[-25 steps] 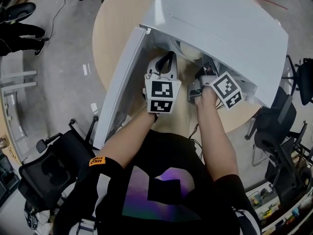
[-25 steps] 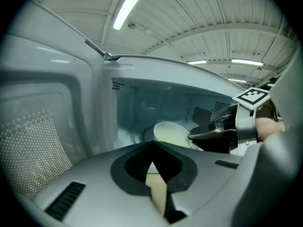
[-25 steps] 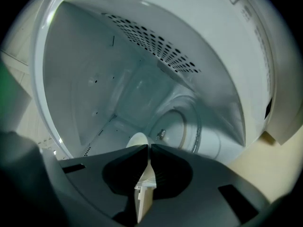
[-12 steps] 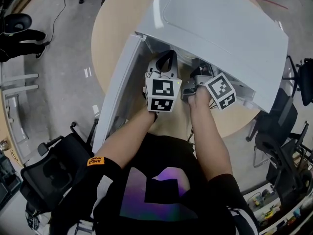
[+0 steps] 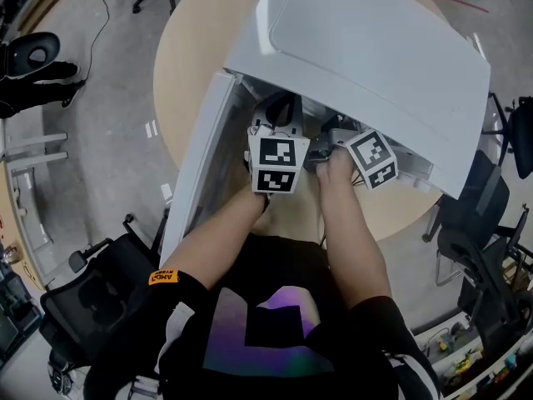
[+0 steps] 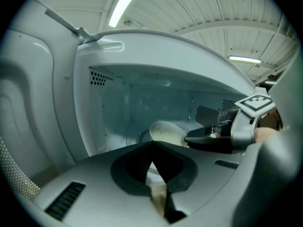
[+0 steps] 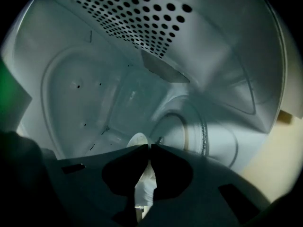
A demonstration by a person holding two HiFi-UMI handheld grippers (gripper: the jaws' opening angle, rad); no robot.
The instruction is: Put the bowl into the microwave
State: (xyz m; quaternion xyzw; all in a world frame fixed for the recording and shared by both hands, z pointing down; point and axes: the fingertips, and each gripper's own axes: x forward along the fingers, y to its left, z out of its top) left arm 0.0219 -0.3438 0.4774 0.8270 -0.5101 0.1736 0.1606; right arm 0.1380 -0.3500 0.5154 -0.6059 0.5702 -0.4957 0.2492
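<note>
A white microwave [image 5: 375,65] stands on a round wooden table [image 5: 187,48] with its door [image 5: 200,165] swung open to the left. Inside it sits a pale bowl [image 6: 165,132]. In the left gripper view, my right gripper [image 6: 196,137] reaches into the cavity from the right, its dark jaws at the bowl's right rim. The right gripper view shows that gripper [image 7: 149,148] shut with a strip of the bowl [image 7: 142,186] between its jaws. My left gripper [image 6: 151,145] is shut and holds nothing; it hovers at the cavity mouth [image 5: 287,107]. The microwave's top hides the bowl in the head view.
The glass turntable [image 7: 203,136] lies on the cavity floor. Perforated vents [image 7: 137,22] line the cavity wall. Office chairs [image 5: 92,298] [image 5: 475,215] stand either side of me. Someone's shoes [image 5: 33,57] are at the far left.
My right gripper has moved deeper into the cavity with the bowl, which has slipped out of the head view under the microwave's top. The left gripper has barely moved.
</note>
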